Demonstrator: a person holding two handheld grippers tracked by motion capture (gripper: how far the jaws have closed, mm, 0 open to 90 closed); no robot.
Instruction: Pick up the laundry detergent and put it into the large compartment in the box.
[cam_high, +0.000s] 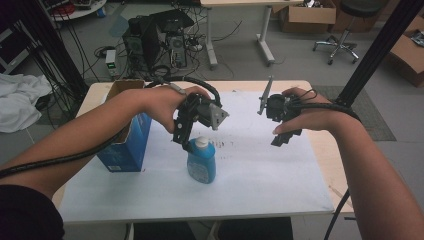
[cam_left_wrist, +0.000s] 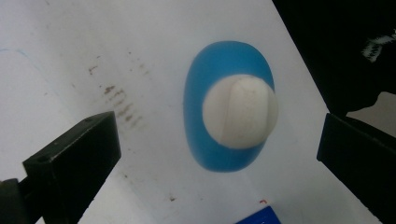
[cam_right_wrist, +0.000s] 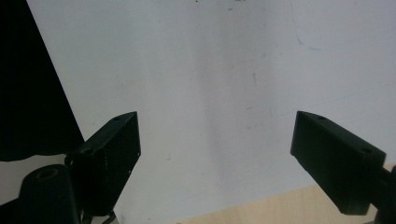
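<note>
Directly above the capped blue bottle (cam_left_wrist: 229, 119) hangs the left claw (cam_left_wrist: 219, 154), spread wide

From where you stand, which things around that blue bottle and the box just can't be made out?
- Blue bottle: label print too small and blurred in the high view; in the left gripper view the white cap hides its neck.
- Blue box: the inside, hidden by the left forearm in the high view.
- Left gripper: its fingertips merge with the cap in the high view.
- Right gripper: jaws hidden under the hand in the high view.
</note>
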